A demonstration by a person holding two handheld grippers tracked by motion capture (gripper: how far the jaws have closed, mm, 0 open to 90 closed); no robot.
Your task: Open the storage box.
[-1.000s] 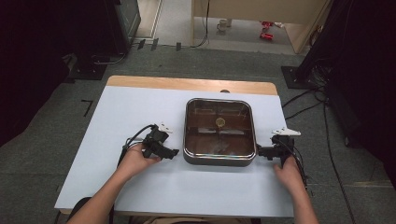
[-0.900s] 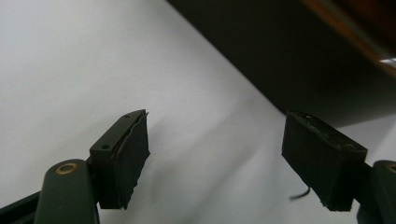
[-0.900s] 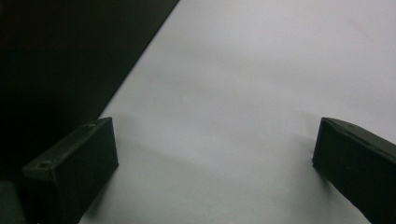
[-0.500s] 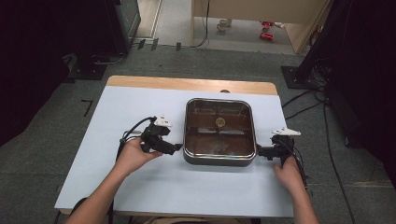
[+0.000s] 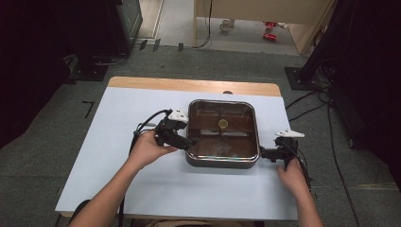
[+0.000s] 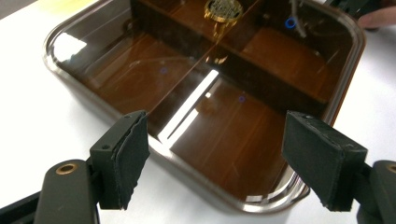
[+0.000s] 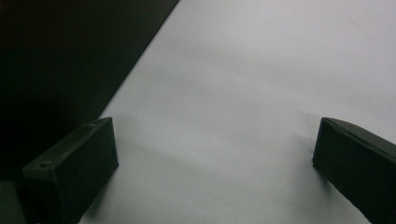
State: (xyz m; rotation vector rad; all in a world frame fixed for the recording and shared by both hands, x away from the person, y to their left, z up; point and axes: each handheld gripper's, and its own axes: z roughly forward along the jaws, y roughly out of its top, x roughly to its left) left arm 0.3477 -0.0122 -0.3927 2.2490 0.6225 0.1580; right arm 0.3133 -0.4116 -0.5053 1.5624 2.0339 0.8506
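A square pan (image 5: 210, 138) with a brown see-through lid and a gold knob (image 5: 222, 124) sits in the middle of the white table (image 5: 118, 142). My left gripper (image 5: 186, 141) hovers at the pan's left rim, pointing right. In the left gripper view its jaws stand wide open (image 6: 215, 144) above the pan's (image 6: 219, 135) near corner, with no pad touching it. My right gripper (image 5: 263, 153) rests at the pan's right front corner. In the right gripper view it is open (image 7: 215, 154) over bare table (image 7: 261, 70), with the dark pan wall (image 7: 56, 60) at its left.
The table's wooden far edge (image 5: 189, 85) runs behind the pan. Cables (image 5: 144, 127) trail from the left gripper across the table. Dark equipment stands (image 5: 321, 61) and grey floor surround the table. White table surface lies to the left of and in front of the pan.
My left gripper has lifted off the table and moved right, onto the pan's left rim. The right gripper and the pan have stayed in place.
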